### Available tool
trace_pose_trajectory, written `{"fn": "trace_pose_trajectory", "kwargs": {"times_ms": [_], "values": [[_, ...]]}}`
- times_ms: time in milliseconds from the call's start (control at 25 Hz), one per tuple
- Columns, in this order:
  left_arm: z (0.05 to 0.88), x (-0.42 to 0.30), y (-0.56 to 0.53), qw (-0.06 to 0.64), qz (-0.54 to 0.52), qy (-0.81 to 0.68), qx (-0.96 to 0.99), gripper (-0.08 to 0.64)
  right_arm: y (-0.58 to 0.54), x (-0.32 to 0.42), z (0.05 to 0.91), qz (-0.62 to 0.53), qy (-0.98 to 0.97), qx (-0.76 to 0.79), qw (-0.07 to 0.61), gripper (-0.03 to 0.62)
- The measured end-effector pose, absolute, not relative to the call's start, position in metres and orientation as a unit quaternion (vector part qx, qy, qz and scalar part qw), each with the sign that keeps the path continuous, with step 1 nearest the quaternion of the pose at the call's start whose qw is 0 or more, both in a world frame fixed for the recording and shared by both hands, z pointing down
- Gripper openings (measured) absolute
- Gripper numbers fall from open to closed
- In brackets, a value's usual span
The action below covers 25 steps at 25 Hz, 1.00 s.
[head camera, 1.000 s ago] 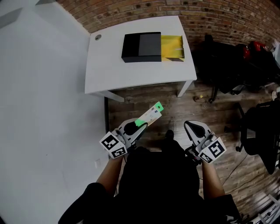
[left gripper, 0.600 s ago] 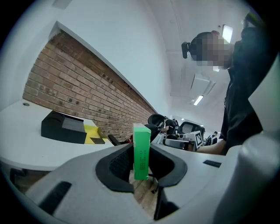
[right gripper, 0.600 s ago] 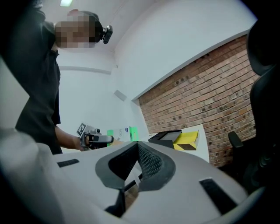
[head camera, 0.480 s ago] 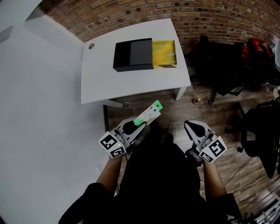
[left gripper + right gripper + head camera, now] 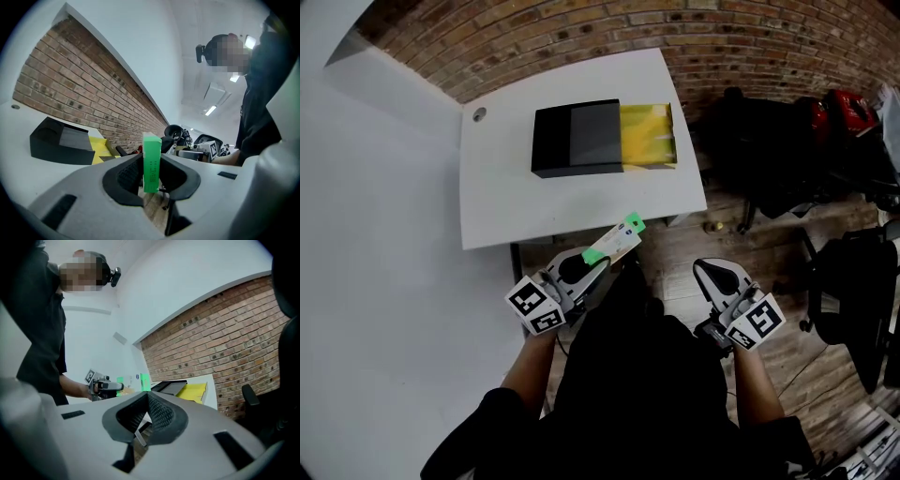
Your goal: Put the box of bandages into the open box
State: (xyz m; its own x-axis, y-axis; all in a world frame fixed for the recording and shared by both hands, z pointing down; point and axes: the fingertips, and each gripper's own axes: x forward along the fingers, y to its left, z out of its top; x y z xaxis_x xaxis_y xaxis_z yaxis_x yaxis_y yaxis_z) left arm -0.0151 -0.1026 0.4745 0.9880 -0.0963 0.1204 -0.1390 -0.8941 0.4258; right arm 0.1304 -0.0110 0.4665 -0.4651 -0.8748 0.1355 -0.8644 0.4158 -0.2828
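My left gripper [image 5: 586, 265] pinches the box of bandages [image 5: 615, 242] by one end, holding it in the air at the front edge of the white table [image 5: 581, 202]. My right gripper [image 5: 713, 273] is closed on nothing. Farther back, the open box [image 5: 602, 139] sits on that table.

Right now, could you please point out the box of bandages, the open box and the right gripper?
box of bandages [image 5: 616, 242]: head view, middle of its pale face.
open box [image 5: 577, 139]: head view, its black cover.
right gripper [image 5: 708, 270]: head view, between its jaw tips.
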Motion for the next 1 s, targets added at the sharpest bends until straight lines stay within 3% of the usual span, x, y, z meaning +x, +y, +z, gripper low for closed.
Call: {"fn": "trace_pose_trajectory", "kwargs": {"times_ms": [600, 1000], "values": [[0.478, 0.027, -0.235, 0.268, 0.051, -0.018, 0.962, 0.091, -0.155, 0.147, 0.449, -0.141, 0.839, -0.526, -0.013, 0.006], [0.498, 0.054, -0.282, 0.419, -0.020, -0.097, 0.903, 0.089, -0.197, 0.183, 0.458, -0.154, 0.844, -0.514, -0.025, 0.006]]}}
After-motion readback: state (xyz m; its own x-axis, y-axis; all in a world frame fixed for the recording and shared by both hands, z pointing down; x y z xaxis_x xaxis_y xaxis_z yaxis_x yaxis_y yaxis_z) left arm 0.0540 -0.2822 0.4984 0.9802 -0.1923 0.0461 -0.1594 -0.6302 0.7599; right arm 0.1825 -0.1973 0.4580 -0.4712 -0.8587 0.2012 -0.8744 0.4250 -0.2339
